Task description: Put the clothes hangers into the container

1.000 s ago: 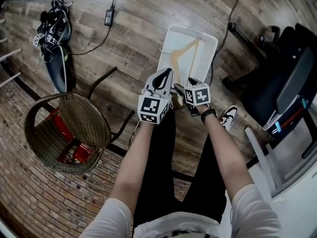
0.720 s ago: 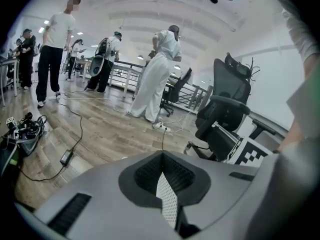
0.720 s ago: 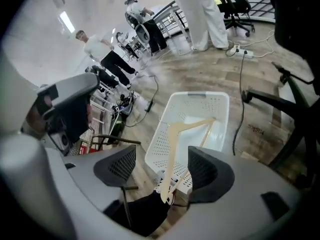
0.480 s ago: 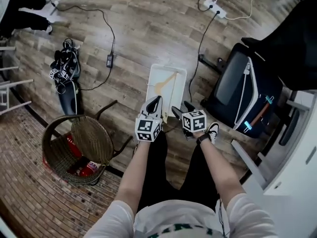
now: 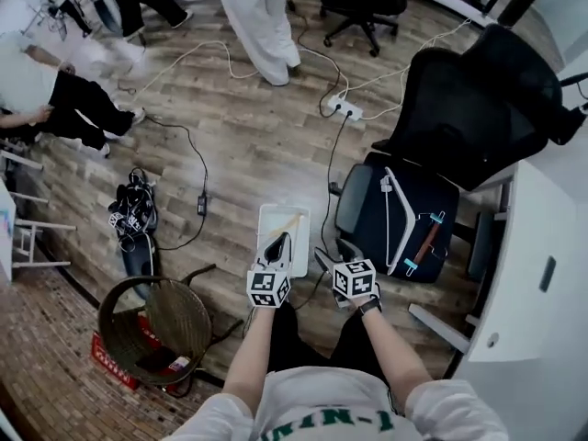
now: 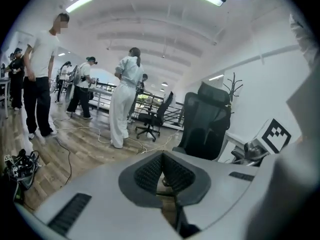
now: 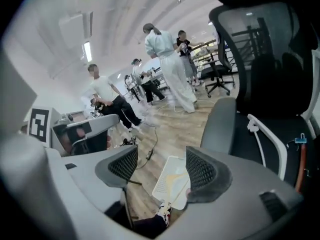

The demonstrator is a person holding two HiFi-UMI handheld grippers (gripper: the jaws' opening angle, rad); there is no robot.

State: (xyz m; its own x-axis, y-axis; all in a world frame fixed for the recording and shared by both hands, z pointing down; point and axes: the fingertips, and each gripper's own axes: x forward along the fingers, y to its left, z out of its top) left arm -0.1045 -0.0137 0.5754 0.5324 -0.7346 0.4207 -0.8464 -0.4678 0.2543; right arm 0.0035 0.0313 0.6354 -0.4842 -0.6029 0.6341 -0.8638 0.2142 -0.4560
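Observation:
A white slatted container (image 5: 299, 249) lies on the wooden floor with a pale wooden clothes hanger (image 5: 288, 224) inside it. Both grippers are held high above it, close to the person's body. My left gripper (image 5: 279, 241) is shut, its pads (image 6: 150, 171) meeting with nothing between them. My right gripper (image 5: 322, 256) is open and empty; its jaws have just been closing a little. Between them, the right gripper view shows the container (image 7: 169, 183) and hanger (image 7: 176, 176) far below.
A wicker chair (image 5: 152, 324) stands at the lower left. A black office chair (image 5: 478, 108) and a dark bag (image 5: 400, 214) are at the right, beside a white desk (image 5: 542, 274). Cables, a power strip (image 5: 347, 108) and several people are farther off.
Both grippers and the head camera have risen well away from the floor. The container looks much smaller now. More of the room and the people has come into view.

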